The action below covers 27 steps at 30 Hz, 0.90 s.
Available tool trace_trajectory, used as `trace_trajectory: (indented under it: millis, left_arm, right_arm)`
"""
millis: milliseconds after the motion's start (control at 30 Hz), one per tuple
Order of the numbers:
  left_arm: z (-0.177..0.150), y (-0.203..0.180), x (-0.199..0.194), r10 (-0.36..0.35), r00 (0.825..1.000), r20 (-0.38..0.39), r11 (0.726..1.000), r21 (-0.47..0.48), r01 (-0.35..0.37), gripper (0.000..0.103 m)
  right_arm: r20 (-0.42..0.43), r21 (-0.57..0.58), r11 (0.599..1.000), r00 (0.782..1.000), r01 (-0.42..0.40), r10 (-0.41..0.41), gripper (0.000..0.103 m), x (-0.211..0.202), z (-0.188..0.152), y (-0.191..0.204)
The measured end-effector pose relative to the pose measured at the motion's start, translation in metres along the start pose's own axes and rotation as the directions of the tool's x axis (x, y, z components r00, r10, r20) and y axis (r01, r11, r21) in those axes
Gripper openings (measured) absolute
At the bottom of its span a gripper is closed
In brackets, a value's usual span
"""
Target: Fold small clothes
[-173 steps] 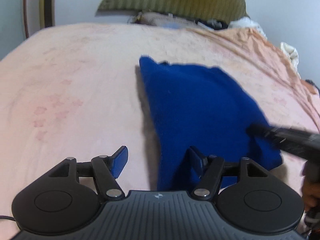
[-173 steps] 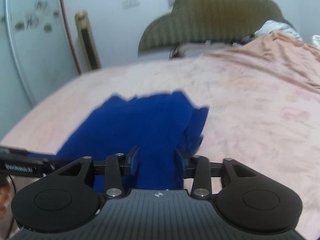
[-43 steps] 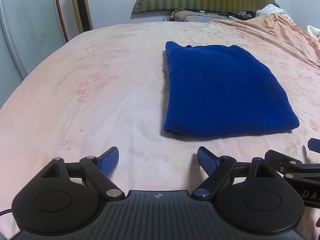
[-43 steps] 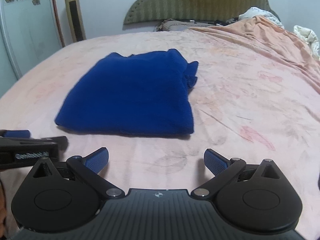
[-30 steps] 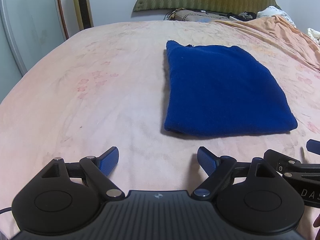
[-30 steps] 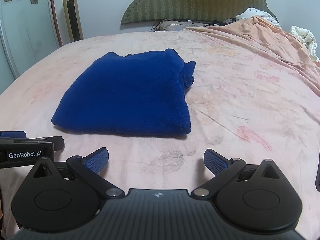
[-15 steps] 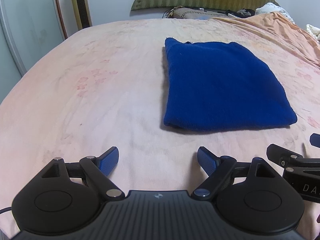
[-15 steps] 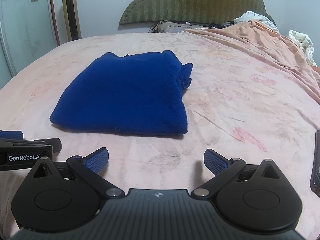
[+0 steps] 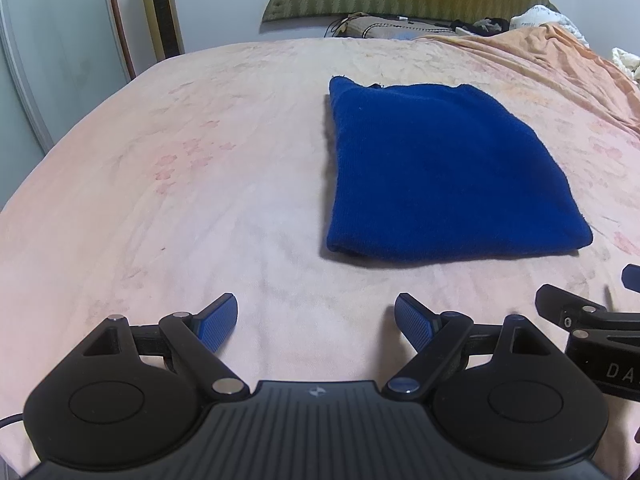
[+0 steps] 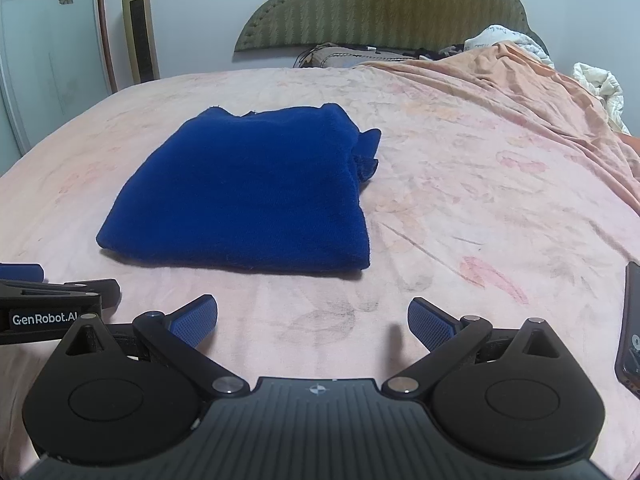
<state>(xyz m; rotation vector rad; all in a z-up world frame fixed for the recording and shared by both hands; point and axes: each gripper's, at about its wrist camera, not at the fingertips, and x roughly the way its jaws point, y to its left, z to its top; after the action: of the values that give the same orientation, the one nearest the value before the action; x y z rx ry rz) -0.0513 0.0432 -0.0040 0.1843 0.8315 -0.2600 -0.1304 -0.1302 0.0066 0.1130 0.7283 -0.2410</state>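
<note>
Left wrist view: left gripper [image 9: 316,322] fingers spread wide, empty, short of folded blue garment [image 9: 436,184] lying flat on pink bed sheet [image 9: 180,184]. Right wrist view: right gripper [image 10: 312,324] equally wide, holding nothing; garment [image 10: 256,196] ahead-left; dark object, perhaps a phone [image 10: 631,324], at right edge.
</note>
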Motion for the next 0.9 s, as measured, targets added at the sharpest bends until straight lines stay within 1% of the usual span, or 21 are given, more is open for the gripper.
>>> trace_trajectory:
  millis: [300,900]
  left_arm:
    - [-0.0009,0.0011,0.0002,0.004,1.0,-0.019,1.0,0.001,-0.004,0.086]
    - [-0.0027,0.0013,-0.0006,0.005,1.0,-0.019,1.0,-0.002,-0.005,0.086]
  right_arm:
    - [-0.001,-0.008,1.0,1.0,-0.003,0.003,0.103,-0.0009,-0.0013,0.0003]
    - [-0.008,0.008,1.0,1.0,-0.007,0.007,0.103,-0.001,-0.0037,0.0013]
